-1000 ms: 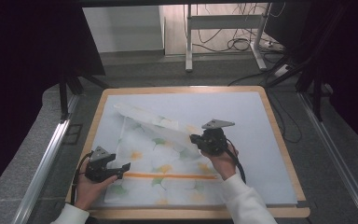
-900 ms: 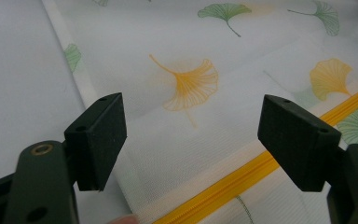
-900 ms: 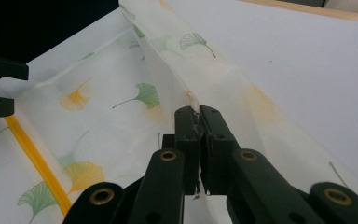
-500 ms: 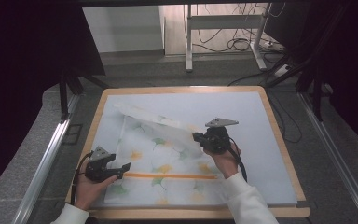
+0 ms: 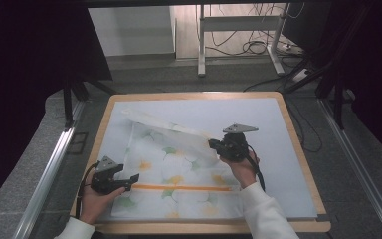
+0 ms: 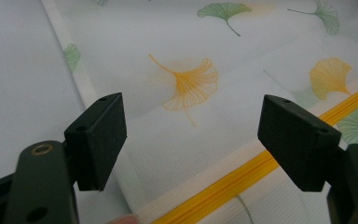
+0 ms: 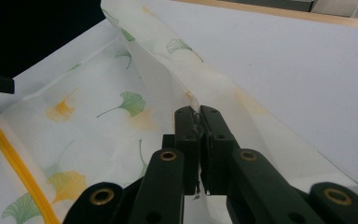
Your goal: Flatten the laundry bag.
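Note:
A white mesh bag printed with green and yellow ginkgo leaves lies on the pale mat, its orange zipper running along the near side. My right gripper is shut on the bag's far right corner and holds that folded flap lifted over the bag, with the fabric pinched between the jaws. My left gripper stands open, low over the bag's near left end; its pads straddle the mesh bag and the zipper without touching.
The mat sits in a wooden-rimmed table. Metal rails run along both sides. Beyond the far edge stand a desk frame and floor cables. Bare mat lies to the right and far side of the bag.
My right gripper has drifted slightly right and toward me with the corner, drawing the folded flap further across the bag. The left gripper has stayed put.

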`<state>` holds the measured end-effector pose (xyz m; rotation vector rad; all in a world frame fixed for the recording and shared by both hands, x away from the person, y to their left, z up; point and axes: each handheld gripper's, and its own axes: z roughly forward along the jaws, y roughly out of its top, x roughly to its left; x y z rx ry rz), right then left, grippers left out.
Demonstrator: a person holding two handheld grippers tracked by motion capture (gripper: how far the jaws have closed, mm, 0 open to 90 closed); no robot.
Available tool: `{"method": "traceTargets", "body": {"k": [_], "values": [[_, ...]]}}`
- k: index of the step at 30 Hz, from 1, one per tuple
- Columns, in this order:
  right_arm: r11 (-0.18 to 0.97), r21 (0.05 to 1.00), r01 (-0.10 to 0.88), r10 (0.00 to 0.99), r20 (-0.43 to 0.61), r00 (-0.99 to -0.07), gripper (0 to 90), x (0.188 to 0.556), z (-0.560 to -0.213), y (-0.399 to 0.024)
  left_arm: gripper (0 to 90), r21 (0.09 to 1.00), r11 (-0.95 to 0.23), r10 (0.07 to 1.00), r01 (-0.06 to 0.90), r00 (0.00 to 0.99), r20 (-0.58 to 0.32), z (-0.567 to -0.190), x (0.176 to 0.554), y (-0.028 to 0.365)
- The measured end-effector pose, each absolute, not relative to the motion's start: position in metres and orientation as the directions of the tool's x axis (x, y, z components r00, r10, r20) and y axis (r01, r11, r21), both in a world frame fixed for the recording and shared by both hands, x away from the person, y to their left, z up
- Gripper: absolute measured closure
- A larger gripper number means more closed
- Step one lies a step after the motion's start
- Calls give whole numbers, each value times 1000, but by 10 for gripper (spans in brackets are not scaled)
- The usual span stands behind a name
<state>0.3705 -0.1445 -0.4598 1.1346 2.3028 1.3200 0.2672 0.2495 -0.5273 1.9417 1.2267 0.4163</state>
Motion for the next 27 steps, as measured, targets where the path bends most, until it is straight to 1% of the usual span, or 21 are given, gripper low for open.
{"method": "traceTargets", "body": {"k": [27], "values": [[237, 821, 520, 760, 177, -625, 855, 393, -462, -163, 233, 762, -221, 868, 609, 478, -131, -527, 267, 250]]}}
